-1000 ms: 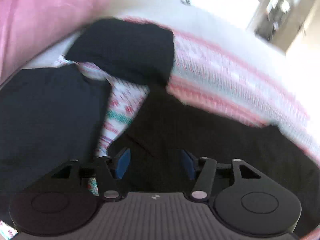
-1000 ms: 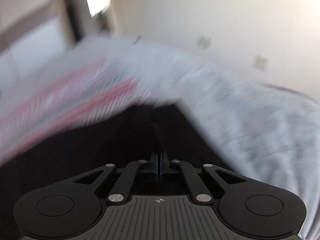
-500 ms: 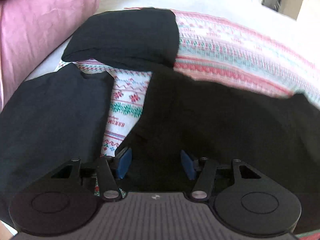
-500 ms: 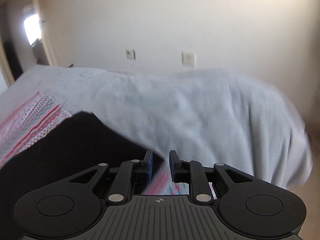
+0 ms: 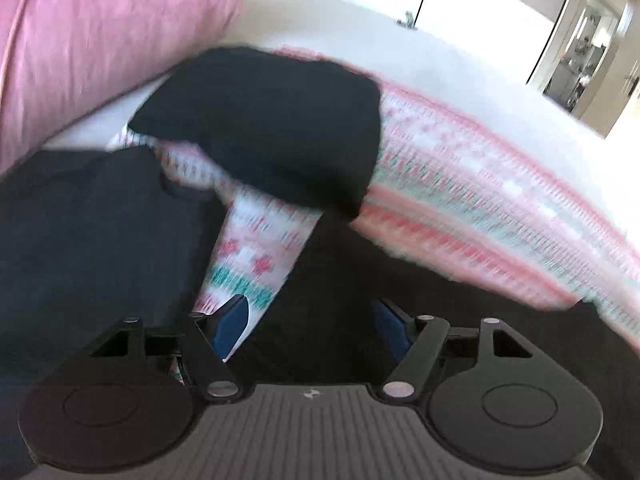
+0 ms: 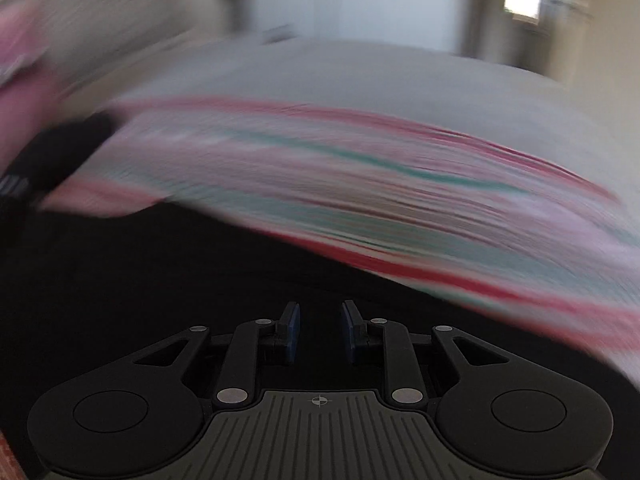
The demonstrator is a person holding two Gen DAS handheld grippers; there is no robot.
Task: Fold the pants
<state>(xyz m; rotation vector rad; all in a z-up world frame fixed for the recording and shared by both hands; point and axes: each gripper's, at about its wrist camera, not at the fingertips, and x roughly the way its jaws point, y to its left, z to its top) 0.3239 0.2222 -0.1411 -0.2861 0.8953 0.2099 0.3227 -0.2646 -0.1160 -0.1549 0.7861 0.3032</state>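
Observation:
Black pants (image 5: 360,292) lie spread on a patterned pink, white and teal blanket (image 5: 472,200); a folded black part (image 5: 272,128) lies farther back. My left gripper (image 5: 310,322) is open and empty just above the black cloth. In the right wrist view, which is blurred, the black pants (image 6: 160,280) fill the lower part below the striped blanket (image 6: 360,184). My right gripper (image 6: 318,330) is open, empty, low over the pants.
A dark navy garment (image 5: 92,232) lies at the left on the bed. A pink pillow (image 5: 100,40) is at the back left. Pale bedding (image 5: 400,52) stretches behind, with a doorway (image 5: 588,52) at the far right.
My right gripper has opened, let go of the pants and swung from facing the wall back over the blanket. My left gripper stays open and has shifted a little.

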